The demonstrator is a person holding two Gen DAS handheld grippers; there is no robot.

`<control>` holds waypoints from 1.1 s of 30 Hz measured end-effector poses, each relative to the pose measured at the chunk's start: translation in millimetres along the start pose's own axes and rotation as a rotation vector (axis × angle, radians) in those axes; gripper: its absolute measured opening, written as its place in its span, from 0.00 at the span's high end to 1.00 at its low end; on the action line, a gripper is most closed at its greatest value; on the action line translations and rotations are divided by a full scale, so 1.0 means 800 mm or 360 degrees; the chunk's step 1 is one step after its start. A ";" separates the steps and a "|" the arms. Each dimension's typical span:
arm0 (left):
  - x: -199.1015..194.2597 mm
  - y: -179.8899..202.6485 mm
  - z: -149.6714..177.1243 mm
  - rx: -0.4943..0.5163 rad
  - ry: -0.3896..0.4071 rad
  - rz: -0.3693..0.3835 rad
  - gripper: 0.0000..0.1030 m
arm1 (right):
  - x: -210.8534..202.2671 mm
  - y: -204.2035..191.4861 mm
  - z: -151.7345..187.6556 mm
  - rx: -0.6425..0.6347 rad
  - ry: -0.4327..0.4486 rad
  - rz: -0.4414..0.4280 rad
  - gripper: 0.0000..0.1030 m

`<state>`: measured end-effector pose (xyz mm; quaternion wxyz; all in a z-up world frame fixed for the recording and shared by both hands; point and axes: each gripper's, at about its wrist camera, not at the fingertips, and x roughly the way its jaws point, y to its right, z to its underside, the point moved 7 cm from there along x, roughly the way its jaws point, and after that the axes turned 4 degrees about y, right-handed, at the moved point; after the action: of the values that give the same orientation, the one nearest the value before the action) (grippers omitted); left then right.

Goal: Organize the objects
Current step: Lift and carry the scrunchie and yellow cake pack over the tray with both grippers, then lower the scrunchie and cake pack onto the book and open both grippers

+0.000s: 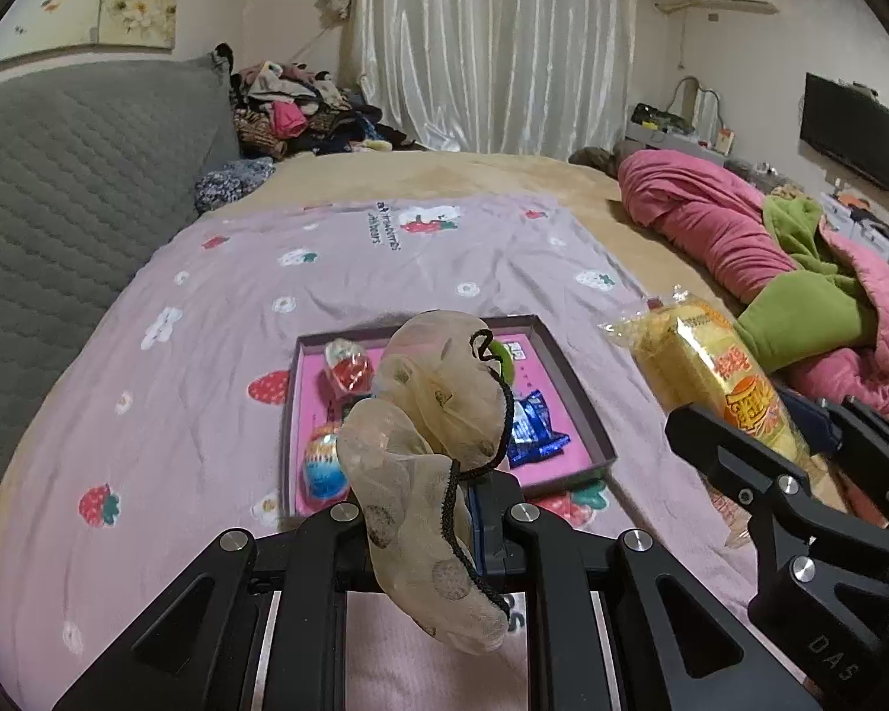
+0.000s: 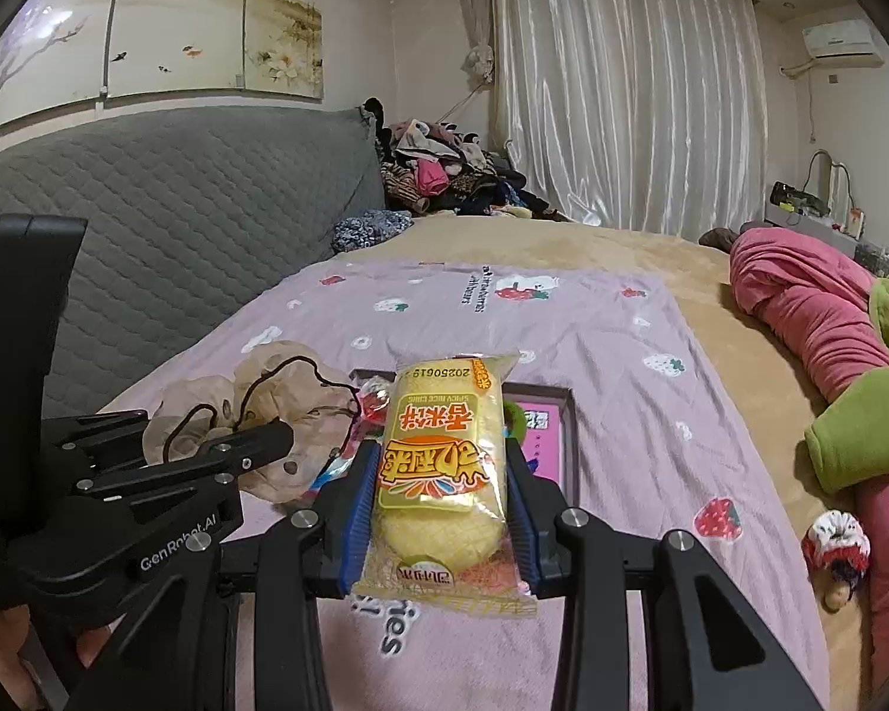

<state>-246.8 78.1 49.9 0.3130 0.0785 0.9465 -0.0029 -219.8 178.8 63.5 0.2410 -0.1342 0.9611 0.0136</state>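
Here your left gripper (image 1: pixel 429 509) pinched a sheer sock (image 1: pixel 427 444) at lower centre; your right gripper (image 2: pixel 441 503) clamped the rice-cake packet (image 2: pixel 441 462).

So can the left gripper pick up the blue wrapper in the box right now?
Probably not yet. The left gripper is shut on a sheer sock, which hangs over the box and partly covers the blue wrapper.

Sheer beige sock (image 1: pixel 427 450) and yellow rice-cake packet (image 2: pixel 441 474) held above pink tray (image 1: pixel 569 379).
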 end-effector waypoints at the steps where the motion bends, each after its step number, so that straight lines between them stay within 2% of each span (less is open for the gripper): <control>1: 0.005 0.000 -0.004 -0.0005 0.0007 0.0004 0.83 | 0.004 0.003 -0.004 -0.0001 0.0007 0.0004 0.61; 10: 0.066 -0.003 -0.032 -0.0050 0.0009 0.0031 0.83 | 0.055 0.038 -0.022 0.0014 0.0001 0.0039 0.61; 17: 0.135 -0.007 -0.046 -0.0109 -0.0029 0.0058 0.83 | 0.105 0.060 -0.020 0.0051 -0.0007 0.0036 0.61; 23: 0.195 -0.014 -0.036 -0.0146 -0.0066 0.0071 0.83 | 0.159 0.069 -0.007 0.0081 -0.0020 -0.0025 0.61; 33: 0.273 -0.014 -0.011 -0.0208 -0.0107 0.0143 0.82 | 0.234 0.088 0.023 0.0105 -0.0041 -0.0026 0.61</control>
<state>-426.3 99.7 -72.8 0.3487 0.1002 0.9292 0.0702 -388.6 201.3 -42.5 0.2577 -0.1337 0.9568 -0.0185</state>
